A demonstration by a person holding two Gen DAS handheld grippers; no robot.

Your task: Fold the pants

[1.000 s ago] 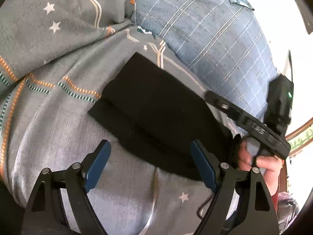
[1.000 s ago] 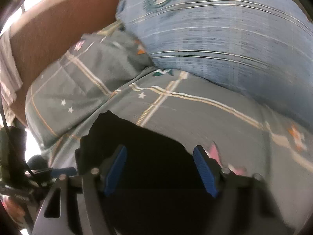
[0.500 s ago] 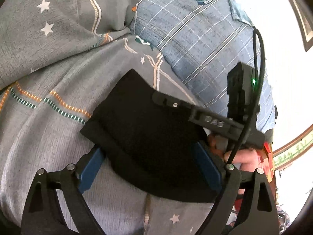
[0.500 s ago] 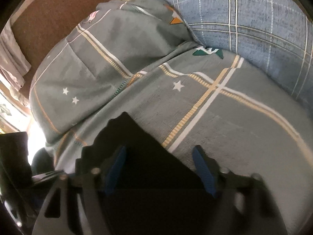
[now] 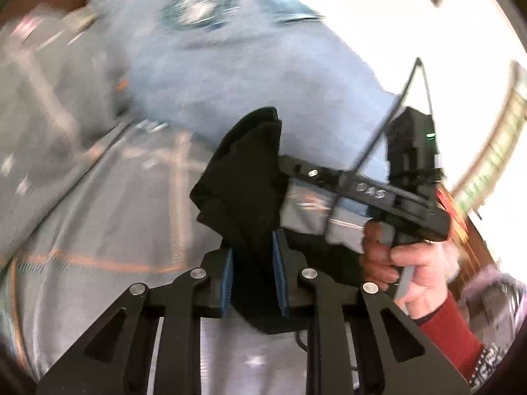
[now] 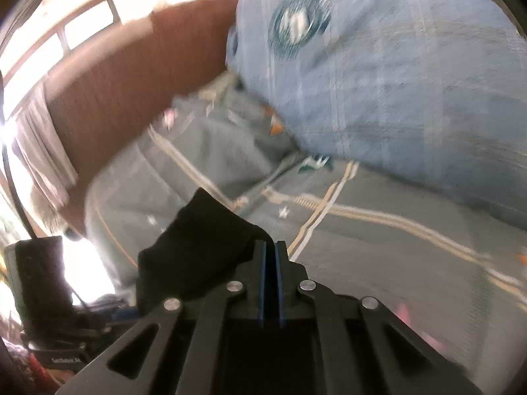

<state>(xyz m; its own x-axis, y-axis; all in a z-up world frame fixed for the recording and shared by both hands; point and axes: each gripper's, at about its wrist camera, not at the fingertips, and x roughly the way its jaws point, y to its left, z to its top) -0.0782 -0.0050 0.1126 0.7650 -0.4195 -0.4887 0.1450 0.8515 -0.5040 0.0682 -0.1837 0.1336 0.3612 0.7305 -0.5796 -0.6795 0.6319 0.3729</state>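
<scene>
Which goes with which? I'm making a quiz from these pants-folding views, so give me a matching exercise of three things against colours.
Things:
1. pants
2. pillow
3. sleeve

Colours:
A. red
B. black
C. light blue with pale checks

Pairs: 1-B, 2-C, 3-A

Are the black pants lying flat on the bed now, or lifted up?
Lifted. The black pants hang bunched between the left gripper fingers, above the grey bedsheet.
</scene>
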